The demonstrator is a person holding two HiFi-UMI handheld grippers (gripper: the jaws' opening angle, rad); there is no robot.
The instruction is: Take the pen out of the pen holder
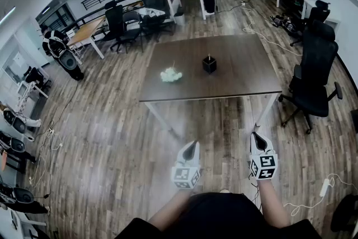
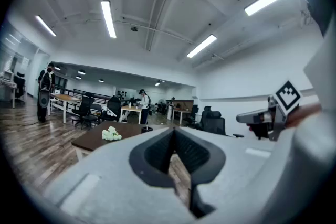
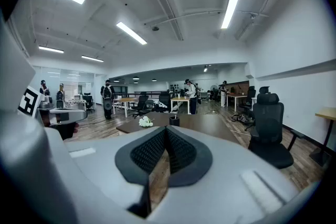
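Observation:
A small black pen holder (image 1: 209, 65) stands near the middle of a brown table (image 1: 246, 73), with a thin pen (image 1: 208, 56) sticking up out of it. It also shows far off in the right gripper view as the pen holder (image 3: 174, 121). Both grippers hang well short of the table, over the wooden floor. My left gripper (image 1: 192, 146) has its jaws together and holds nothing. My right gripper (image 1: 256, 137) is likewise shut and empty. In the left gripper view the table (image 2: 94, 139) lies far ahead.
A white bunch of flowers (image 1: 170, 74) lies on the table left of the holder. A black office chair (image 1: 313, 67) stands at the table's right end. More desks, chairs and people fill the back of the room. Cables trail on the floor (image 1: 100, 137).

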